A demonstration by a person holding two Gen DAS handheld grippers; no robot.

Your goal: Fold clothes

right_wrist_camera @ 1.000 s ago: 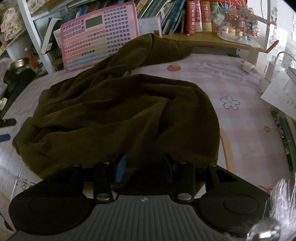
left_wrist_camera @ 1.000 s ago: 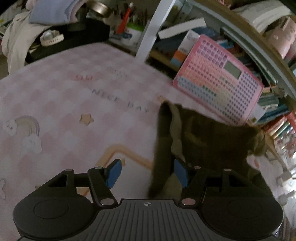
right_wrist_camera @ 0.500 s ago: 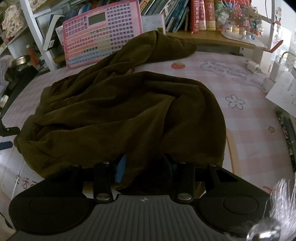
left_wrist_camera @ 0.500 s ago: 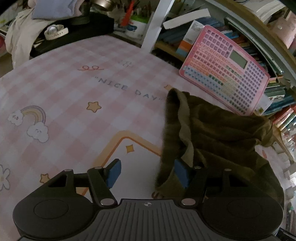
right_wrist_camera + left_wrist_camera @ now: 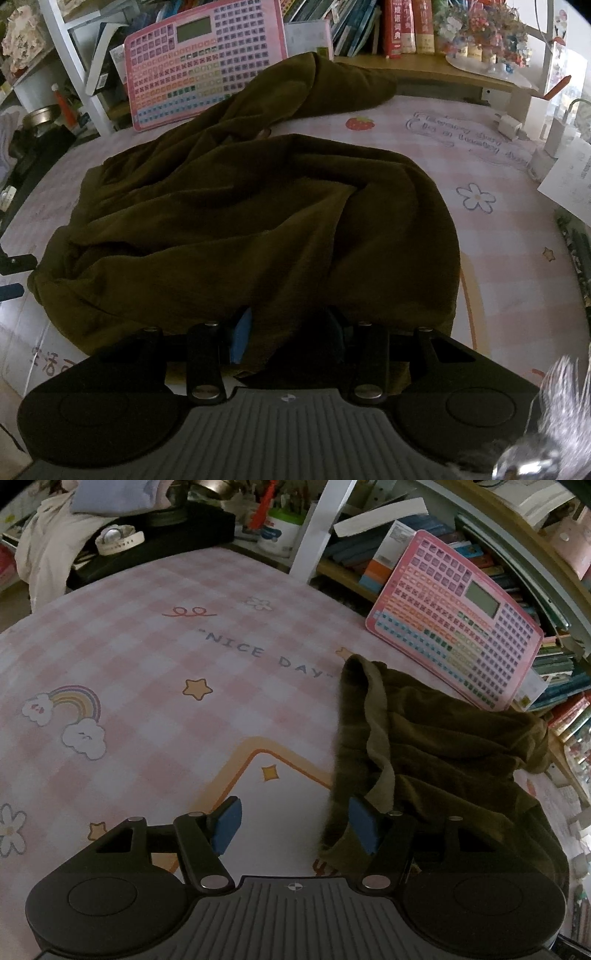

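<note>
A dark olive garment (image 5: 258,206) lies crumpled on a pink checked mat (image 5: 509,236). In the left wrist view the garment (image 5: 436,746) lies to the right, its hem edge running toward my right finger. My left gripper (image 5: 295,825) is open and empty, the cloth edge beside its right blue pad (image 5: 364,825). My right gripper (image 5: 284,336) has its jaws fairly wide with the near fold of the garment lying between them; the right pad is hidden by cloth.
A pink keyboard toy (image 5: 458,635) leans on a bookshelf (image 5: 399,26) behind the garment. A white shelf post (image 5: 314,528), a black box with a watch (image 5: 118,542) and pale clothes lie at far left. Chargers and paper (image 5: 569,177) sit at right.
The left gripper has pulled back and up from the garment edge, so more of the mat shows. The right gripper moved slightly nearer the garment, whose near fold shifted a little.
</note>
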